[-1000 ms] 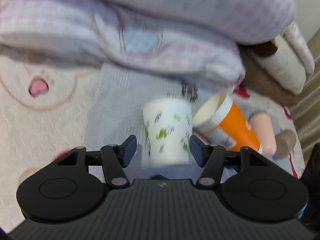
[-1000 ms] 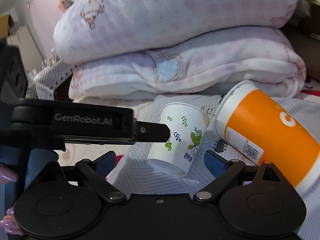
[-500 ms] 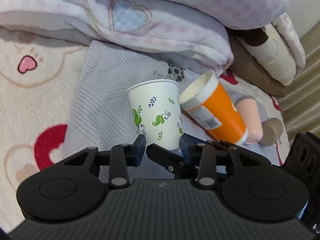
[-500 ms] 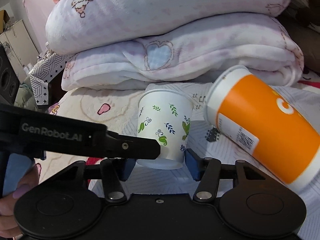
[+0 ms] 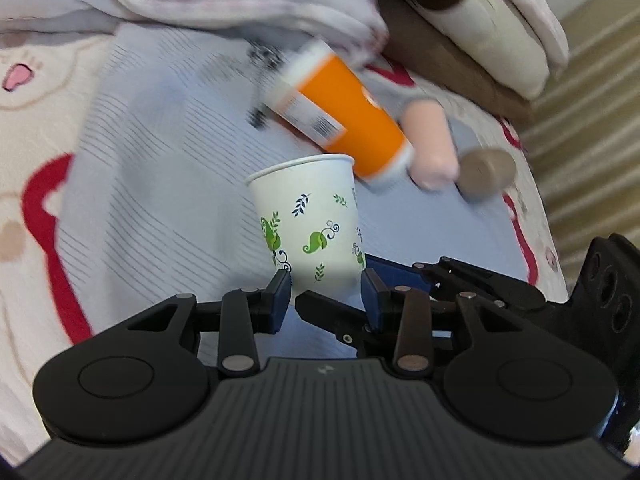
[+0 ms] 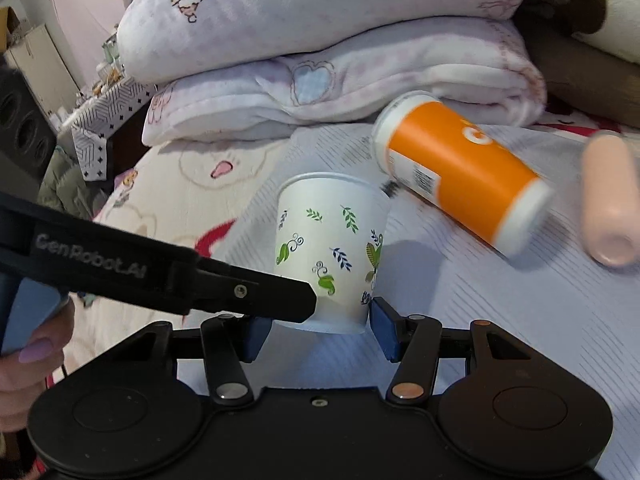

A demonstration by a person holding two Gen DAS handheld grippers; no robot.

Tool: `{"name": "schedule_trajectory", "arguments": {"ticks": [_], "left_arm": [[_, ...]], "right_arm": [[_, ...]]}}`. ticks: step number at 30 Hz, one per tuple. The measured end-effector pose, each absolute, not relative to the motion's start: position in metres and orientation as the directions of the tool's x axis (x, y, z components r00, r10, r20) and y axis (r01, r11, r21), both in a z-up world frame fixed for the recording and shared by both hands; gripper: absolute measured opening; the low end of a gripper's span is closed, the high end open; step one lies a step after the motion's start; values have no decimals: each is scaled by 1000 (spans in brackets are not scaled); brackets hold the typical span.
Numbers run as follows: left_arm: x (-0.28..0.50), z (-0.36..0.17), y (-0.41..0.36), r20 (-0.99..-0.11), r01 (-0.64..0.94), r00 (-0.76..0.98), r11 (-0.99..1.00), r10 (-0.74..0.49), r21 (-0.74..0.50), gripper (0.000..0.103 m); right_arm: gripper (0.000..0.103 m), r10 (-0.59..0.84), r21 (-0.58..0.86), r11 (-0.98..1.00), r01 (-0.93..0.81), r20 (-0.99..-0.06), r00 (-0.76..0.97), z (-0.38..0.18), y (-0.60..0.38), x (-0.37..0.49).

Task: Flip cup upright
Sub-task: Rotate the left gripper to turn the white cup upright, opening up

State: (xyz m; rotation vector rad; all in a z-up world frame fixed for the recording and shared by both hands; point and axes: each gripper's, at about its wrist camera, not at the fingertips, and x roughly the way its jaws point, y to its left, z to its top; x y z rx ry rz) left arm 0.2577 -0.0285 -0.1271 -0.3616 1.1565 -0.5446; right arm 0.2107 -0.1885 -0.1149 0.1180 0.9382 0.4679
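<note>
Between both claws' pads: leaf-print cup (image 5: 310,216) upright; left claw (image 5: 325,294), right claw (image 6: 316,330) gripping base.

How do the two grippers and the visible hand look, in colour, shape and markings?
Both grippers, left and right, are matte black with ribbed bodies, round discs and blue finger pads. One arm reads "GenRobot.AI" in grey. The hand has pale lilac nails.

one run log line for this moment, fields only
phase: cup being stood up | white leaf-print cup: rim up, near upright | left gripper: at base | right gripper: at base | orange cup: on side
</note>
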Motion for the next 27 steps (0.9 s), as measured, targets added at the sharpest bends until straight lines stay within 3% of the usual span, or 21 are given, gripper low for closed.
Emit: {"name": "schedule_trajectory", "arguments": {"ticks": [10, 17, 23, 27], "left_arm": [[228, -141, -77, -768, 288, 160, 774, -620, -564, 37], [225, -143, -87, -764, 361, 145, 752, -629, -551, 40], [232, -137, -84, -725, 412, 148, 709, -672, -573, 52], [239, -139, -79, -709, 401, 186, 711, -681, -578, 55]], "right_arm": [[60, 331, 280, 943, -179, -844, 422, -110, -227, 158], [61, 375, 333, 927, -172, -825, 423, -122, -249, 150], [81, 428, 365, 903, -228, -814, 393, -118, -255, 151], [85, 435, 376, 900, -223, -812, 389, -113, -263, 159]]}}
